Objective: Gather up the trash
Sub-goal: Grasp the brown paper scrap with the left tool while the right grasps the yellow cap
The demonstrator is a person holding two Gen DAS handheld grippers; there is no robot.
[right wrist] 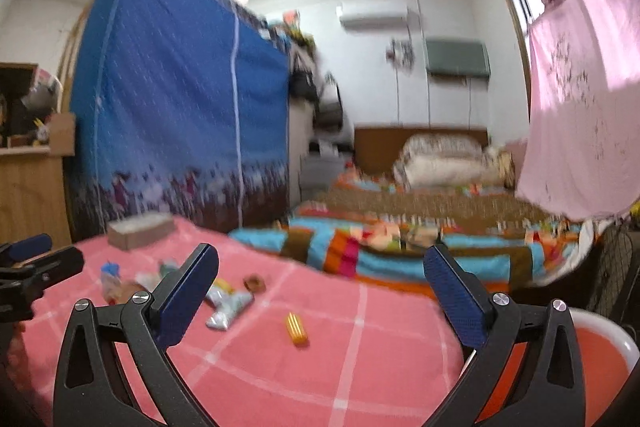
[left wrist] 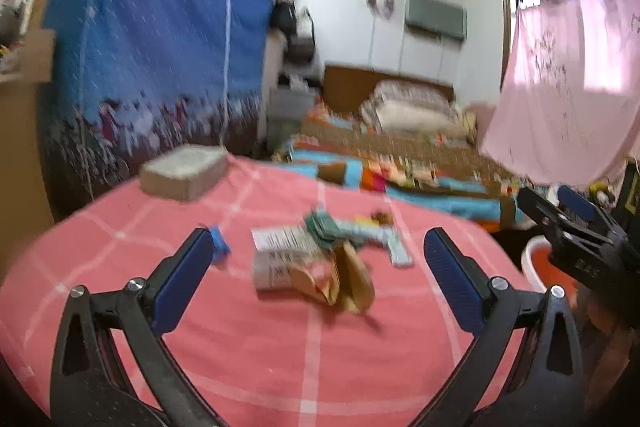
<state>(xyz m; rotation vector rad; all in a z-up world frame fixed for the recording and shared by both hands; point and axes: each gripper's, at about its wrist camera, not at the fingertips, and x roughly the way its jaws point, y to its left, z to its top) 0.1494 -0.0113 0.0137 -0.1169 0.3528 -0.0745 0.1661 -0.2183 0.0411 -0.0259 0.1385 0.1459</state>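
Both pairs of tongs hover above a bench (left wrist: 280, 367) draped in a pink cloth with white check lines, and both are spread wide with nothing between their blue pads. The left tongs (left wrist: 320, 259) face a small heap of trash near the middle of the cloth: a crumpled brown paper scrap (left wrist: 348, 283) nearest, a white printed wrapper (left wrist: 280, 251) touching it on the left, and a green and pale blue packet (left wrist: 352, 231) just behind. A small blue scrap (left wrist: 220, 247) lies to the left, beside the left pad. Farther back on the left sits a grey block (left wrist: 184, 171). The right tongs (right wrist: 320, 267) are off to the right side of the bench; in that view a yellow ridged piece (right wrist: 296, 329) lies alone on the cloth, well apart from the heap, with a silver wrapper (right wrist: 228, 307) to its left. At the bench's right edge stands a white-rimmed bin (right wrist: 600, 331) with a red inside. Beyond are a bed with a colourful quilt (right wrist: 400, 251) and a blue fabric wardrobe (right wrist: 180, 99).
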